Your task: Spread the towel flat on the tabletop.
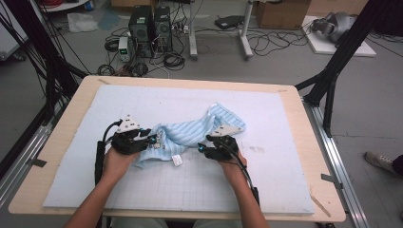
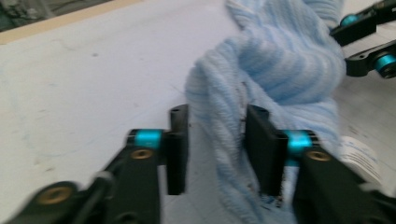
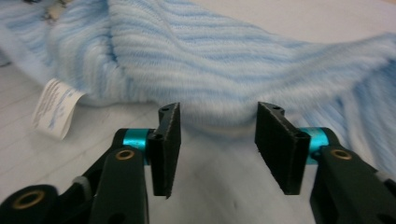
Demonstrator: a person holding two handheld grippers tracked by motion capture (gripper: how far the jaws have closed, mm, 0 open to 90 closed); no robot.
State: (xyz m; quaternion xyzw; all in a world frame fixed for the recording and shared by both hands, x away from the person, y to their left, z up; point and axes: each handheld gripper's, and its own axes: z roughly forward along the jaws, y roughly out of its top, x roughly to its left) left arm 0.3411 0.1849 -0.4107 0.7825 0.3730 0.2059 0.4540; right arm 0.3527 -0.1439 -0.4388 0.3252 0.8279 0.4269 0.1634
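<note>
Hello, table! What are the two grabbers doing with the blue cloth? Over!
Left gripper open, jaws either side of a fold of the striped blue cloth. Right gripper open, just short of the cloth's edge. Cloth crumpled on the mat. Nothing in the way.

Lab or test workshop. Wooden table (image 1: 62,137) with gridded white mat (image 1: 199,185), black metal frame legs (image 1: 332,71) at both sides. Computer towers (image 1: 151,26) on bare grey floor, tangled cables (image 1: 266,42), cardboard box (image 1: 280,13) behind.
</note>
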